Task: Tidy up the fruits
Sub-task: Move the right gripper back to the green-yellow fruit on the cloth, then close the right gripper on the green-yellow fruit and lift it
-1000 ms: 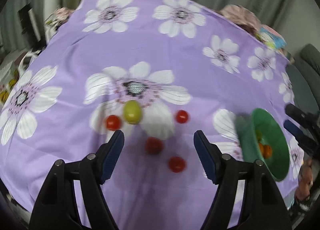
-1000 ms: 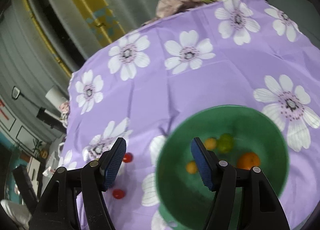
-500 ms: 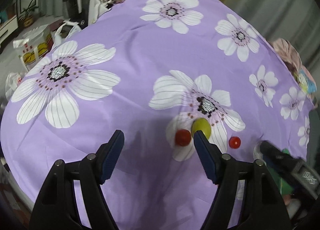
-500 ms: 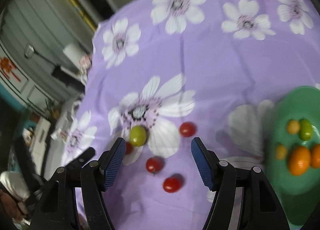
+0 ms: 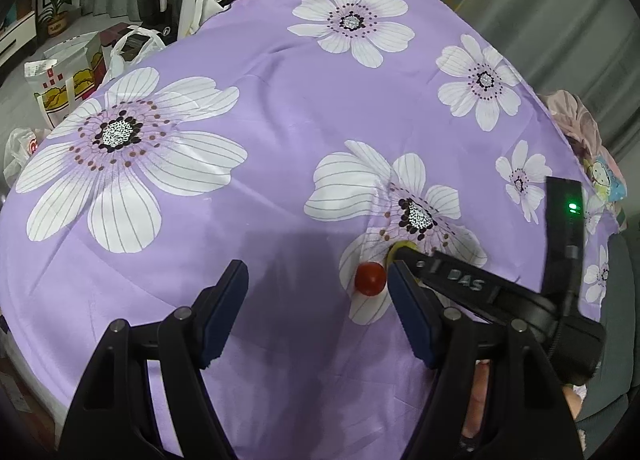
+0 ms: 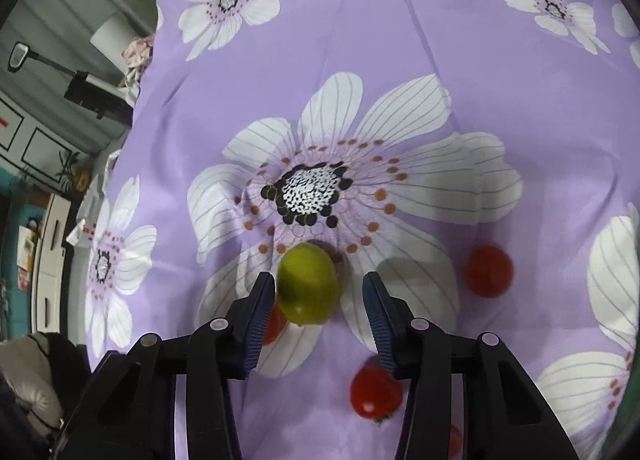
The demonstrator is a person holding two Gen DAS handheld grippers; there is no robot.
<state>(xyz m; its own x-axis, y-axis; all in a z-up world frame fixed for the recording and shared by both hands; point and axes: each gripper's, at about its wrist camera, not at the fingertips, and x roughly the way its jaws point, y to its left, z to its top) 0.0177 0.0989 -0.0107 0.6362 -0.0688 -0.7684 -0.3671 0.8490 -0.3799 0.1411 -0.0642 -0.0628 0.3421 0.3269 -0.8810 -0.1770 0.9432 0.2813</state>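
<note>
Green fruit (image 6: 307, 284) sits between the closing right gripper (image 6: 318, 298).

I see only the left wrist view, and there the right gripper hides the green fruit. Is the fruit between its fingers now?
Observer: Yes. The green fruit sits between the fingers of the right gripper. Its jaws have just been closing, but one side shows a gap.
Operator: I see one red tomato. Are there more?
Observer: Yes, a second tomato lies apart, right of the fruit.
Operator: Is any tomato near the fingers?
Observer: A third tomato lies close below one finger.
</note>
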